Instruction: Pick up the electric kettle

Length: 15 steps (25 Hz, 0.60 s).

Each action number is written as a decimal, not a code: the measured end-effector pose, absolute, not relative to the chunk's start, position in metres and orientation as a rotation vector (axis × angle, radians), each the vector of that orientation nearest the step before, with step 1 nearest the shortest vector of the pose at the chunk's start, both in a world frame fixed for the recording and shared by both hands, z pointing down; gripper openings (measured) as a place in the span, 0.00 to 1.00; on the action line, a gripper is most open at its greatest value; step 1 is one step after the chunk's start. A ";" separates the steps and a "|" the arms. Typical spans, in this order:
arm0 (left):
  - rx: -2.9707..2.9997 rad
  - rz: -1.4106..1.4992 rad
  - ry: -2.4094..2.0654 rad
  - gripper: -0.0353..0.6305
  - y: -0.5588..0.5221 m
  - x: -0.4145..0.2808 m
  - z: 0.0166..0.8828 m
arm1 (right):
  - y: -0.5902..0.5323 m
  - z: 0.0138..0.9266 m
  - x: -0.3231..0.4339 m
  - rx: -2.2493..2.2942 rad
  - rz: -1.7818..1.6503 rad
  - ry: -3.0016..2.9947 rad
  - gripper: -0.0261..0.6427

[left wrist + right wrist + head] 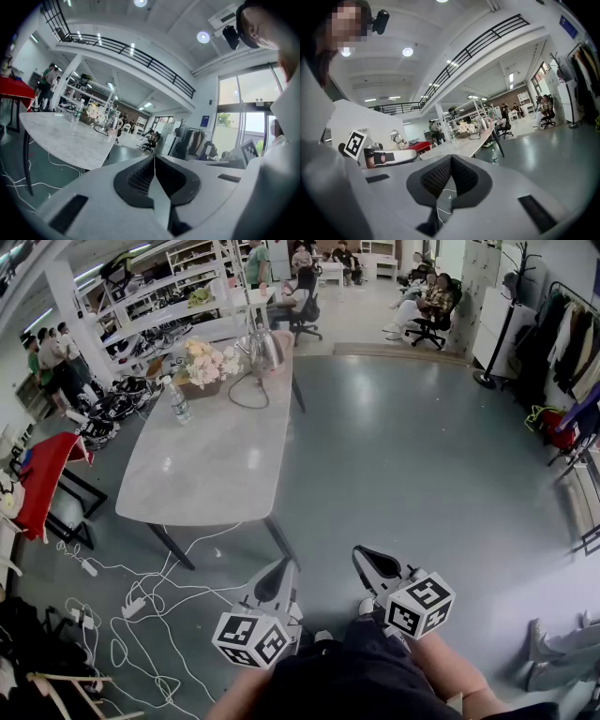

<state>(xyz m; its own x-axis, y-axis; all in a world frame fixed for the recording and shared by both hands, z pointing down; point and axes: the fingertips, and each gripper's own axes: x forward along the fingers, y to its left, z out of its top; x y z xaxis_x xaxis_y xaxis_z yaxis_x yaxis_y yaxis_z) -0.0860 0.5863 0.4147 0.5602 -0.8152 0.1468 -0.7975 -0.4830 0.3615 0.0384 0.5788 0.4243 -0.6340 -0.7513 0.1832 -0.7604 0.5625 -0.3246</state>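
The silvery electric kettle [265, 348] stands at the far end of the long pale table [211, 474], with a black cord [246, 390] looped in front of it. It shows small and far off in the left gripper view [112, 123] and in the right gripper view [485, 123]. My left gripper [281, 579] and right gripper [367, 563] hang low over the grey floor, close to my body and well short of the table. Both are shut with nothing between their jaws, as their own views show: the left gripper [154, 157] and the right gripper [451, 157].
A bunch of flowers [208, 362] and a water bottle [176, 399] stand on the table near the kettle. White cables [141, 606] trail over the floor at the left. A red table [42, 479], shelving, office chairs, seated people [427, 301] and a clothes rack [572, 343] ring the room.
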 end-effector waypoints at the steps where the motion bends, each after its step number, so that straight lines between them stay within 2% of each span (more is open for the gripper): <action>1: 2.416 -0.063 -1.310 0.06 0.586 -0.084 0.413 | 0.578 0.425 0.039 1.340 0.592 -2.754 0.05; 15: 2.378 -0.108 -1.292 0.06 0.573 -0.110 0.420 | 0.566 0.429 0.020 1.382 0.675 -2.765 0.05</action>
